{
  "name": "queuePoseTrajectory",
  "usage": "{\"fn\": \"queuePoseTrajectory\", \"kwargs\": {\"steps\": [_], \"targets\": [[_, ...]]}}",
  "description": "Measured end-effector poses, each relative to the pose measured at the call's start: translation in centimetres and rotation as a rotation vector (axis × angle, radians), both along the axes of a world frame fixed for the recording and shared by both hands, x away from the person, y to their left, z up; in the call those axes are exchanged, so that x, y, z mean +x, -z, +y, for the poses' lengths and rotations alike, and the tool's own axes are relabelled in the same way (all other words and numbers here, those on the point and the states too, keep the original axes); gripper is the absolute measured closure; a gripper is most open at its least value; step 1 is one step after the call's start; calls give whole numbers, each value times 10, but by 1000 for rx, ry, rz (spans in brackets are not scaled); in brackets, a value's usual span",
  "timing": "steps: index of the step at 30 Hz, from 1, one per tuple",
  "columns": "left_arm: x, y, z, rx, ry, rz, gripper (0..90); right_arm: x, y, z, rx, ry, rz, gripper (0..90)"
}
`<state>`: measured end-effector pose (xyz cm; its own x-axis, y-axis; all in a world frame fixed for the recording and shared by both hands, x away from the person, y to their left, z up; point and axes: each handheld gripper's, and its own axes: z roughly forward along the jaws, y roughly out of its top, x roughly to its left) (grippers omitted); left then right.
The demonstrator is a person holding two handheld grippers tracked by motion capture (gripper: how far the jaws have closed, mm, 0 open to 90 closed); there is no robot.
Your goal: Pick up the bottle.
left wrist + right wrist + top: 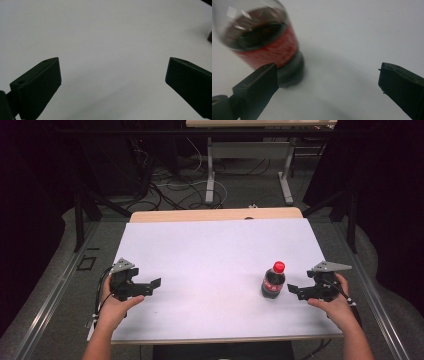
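From the high view, we see a small cola bottle with a red cap standing upright on the white counter, just beside our right claw; our left claw is well apart. In the left gripper view, our jaws gape wide, empty. In the right gripper view, jaws wide, empty, bottle near one jaw. We judge it nearly full, heavy, slick; grip the label.

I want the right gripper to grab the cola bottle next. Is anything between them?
Nothing visible. The right gripper sits open just right of the cola bottle, with only bare white table between. In the right gripper view, the bottle stands beside one of the fingers.
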<state>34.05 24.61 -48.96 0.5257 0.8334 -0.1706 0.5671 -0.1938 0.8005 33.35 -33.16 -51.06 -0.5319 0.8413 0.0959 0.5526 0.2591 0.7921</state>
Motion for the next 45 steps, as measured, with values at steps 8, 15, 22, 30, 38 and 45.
{"fn": "queuePoseTrajectory", "kwargs": {"steps": [8,15,22,30,38,45], "targets": [[-6,-11,-12,-7,17,-24,7,-11,-26,25,-23,-67,-81,21],[-10,-16,-24,8,36,-47,7,-9,-23,44,-31,-98,-111,25],[-12,-14,-30,14,51,-46,12,-3,-9,58,-10,-81,-113,78],[-13,-12,-30,27,46,-40,12,3,6,64,14,-68,-88,152],[-13,-10,-30,39,42,-36,12,8,20,67,9,-80,-56,166],[-12,-9,-31,46,46,-36,12,8,25,69,16,-86,-61,231]]}}
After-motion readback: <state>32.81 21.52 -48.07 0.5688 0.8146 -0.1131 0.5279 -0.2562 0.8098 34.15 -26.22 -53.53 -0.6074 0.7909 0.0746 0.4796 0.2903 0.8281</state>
